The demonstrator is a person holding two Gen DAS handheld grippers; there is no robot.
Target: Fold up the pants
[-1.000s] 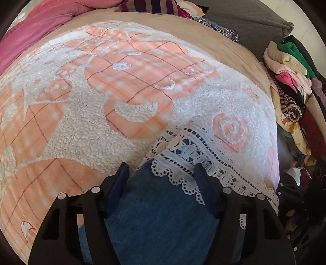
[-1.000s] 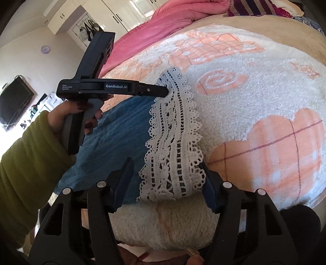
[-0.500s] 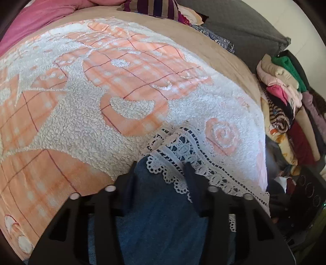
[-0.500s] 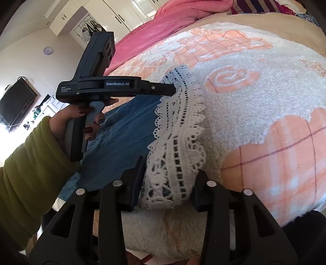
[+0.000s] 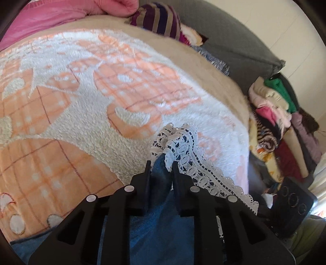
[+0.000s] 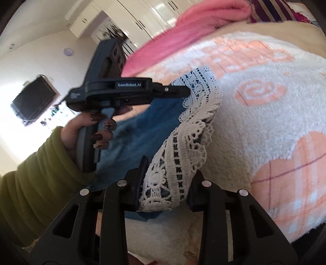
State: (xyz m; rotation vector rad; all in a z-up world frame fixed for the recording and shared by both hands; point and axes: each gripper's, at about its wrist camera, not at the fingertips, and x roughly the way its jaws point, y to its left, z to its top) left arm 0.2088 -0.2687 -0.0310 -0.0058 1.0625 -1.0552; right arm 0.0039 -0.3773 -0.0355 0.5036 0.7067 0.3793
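Both of my tongs have drawn in since the frames a second ago, when they gaped wide over the cloth: now the left gripper is pinched on the denim just behind the lace, and the right gripper is clamped across the bunched lace hem. Largest around me is the fleece blanket, white with peach checked shapes, spread over the bed; a pink duvet lies along its far edge, with a grey quilted headboard behind. Off the bed's right side I see a heap of clothes stacked in many colours (green, pink, striped, maroon), and a dark device sits below it. A striped cushion rests at the bed's far end. The pants, blue denim with a white lace hem, lie on the blanket's near edge, the hem lifted and twisted into a ridge between my two grippers. From the right wrist camera, the left gripper's body crosses in front of the denim and hides part of it, held by my left hand in an olive sleeve; a wall television and white cupboards sit blurred behind.
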